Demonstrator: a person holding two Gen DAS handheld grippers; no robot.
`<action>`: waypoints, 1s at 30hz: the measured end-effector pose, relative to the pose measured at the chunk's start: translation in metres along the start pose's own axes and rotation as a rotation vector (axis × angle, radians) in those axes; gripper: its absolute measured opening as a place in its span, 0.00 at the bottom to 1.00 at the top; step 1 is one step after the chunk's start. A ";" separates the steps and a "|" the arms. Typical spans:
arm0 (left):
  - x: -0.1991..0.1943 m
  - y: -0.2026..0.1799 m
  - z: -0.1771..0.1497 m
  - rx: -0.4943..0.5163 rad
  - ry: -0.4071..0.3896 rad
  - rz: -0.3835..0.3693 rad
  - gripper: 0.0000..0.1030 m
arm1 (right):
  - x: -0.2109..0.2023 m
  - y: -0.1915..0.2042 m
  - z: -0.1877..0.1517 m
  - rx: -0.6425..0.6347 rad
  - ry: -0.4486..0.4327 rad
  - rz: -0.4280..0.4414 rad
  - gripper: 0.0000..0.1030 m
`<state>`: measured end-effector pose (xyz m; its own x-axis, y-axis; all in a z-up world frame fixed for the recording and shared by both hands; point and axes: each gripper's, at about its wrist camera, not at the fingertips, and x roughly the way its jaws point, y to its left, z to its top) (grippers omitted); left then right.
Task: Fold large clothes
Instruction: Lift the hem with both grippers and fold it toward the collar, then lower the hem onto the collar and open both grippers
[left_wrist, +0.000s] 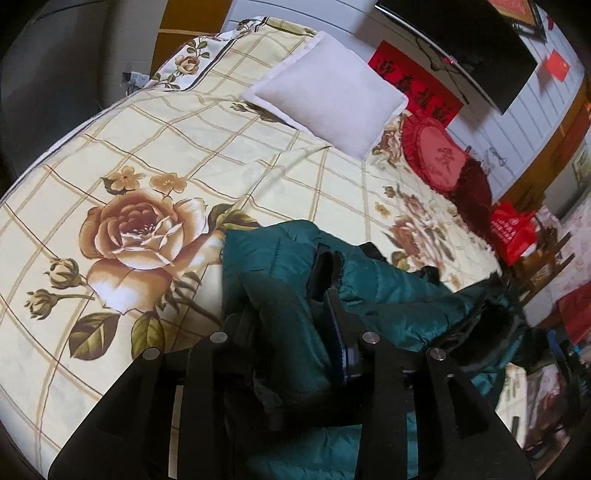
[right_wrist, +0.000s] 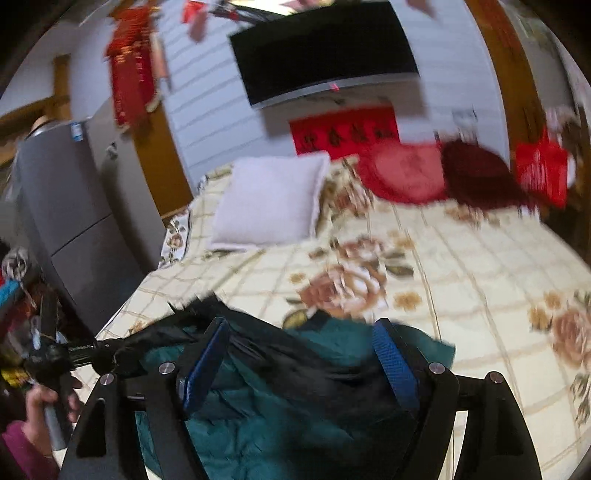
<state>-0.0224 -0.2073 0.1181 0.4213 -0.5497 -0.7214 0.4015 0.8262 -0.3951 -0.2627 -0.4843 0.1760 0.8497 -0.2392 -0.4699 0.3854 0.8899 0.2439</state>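
A teal padded jacket (left_wrist: 391, 295) with black lining and a dark fur trim lies bunched at the near edge of a bed. My left gripper (left_wrist: 291, 306) is shut on a fold of the jacket; jacket cloth covers its left finger and the blue pad of the right finger (left_wrist: 336, 328) shows. In the right wrist view the jacket (right_wrist: 266, 417) lies under my right gripper (right_wrist: 303, 339), which is open with its blue pads (right_wrist: 391, 354) wide apart over the black lining. The view is blurred by motion. The left gripper (right_wrist: 74, 358) and the hand holding it show at the far left.
The bed has a cream checked bedspread with roses (left_wrist: 147, 192). A white pillow (left_wrist: 328, 103) and red cushions (left_wrist: 439, 158) lie at the far end. A black TV (right_wrist: 325, 51) hangs on the wall. A grey fridge (right_wrist: 74, 206) stands left of the bed.
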 end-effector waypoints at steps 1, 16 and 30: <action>-0.002 0.000 0.001 -0.002 0.002 -0.010 0.34 | -0.003 0.009 0.001 -0.024 -0.026 -0.006 0.75; -0.027 0.002 0.005 -0.071 -0.045 -0.127 0.65 | 0.117 0.098 -0.048 -0.232 0.243 0.113 0.75; 0.021 -0.029 -0.010 0.033 -0.034 0.031 0.65 | 0.140 0.044 -0.034 -0.026 0.316 0.084 0.77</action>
<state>-0.0333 -0.2419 0.1089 0.4610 -0.5285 -0.7129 0.4143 0.8386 -0.3538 -0.1386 -0.4652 0.0919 0.7228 -0.0356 -0.6901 0.3059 0.9119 0.2735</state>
